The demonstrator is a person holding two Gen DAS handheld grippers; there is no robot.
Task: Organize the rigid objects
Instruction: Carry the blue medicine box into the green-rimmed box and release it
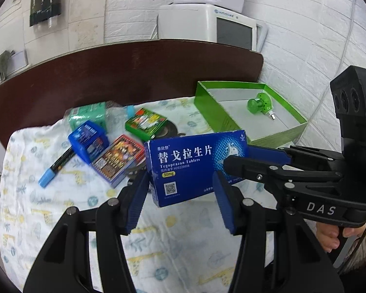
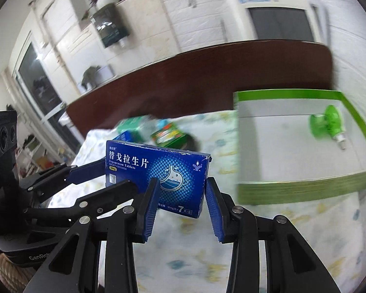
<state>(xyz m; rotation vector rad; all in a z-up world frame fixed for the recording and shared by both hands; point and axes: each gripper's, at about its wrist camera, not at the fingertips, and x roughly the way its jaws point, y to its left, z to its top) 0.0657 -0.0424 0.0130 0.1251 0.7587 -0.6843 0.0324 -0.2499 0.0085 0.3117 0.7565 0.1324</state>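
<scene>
Blue tablet box sits between left gripper and right gripper jaws; grip unclear.

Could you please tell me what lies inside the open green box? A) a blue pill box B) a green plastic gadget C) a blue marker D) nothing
B: a green plastic gadget lies alone on the white floor of the green box.

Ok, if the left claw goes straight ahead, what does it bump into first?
The blue tablet box. It hangs in the air right in front of the left claw, at its tips, so they would meet almost at once. I can't tell whether they already touch.
</scene>
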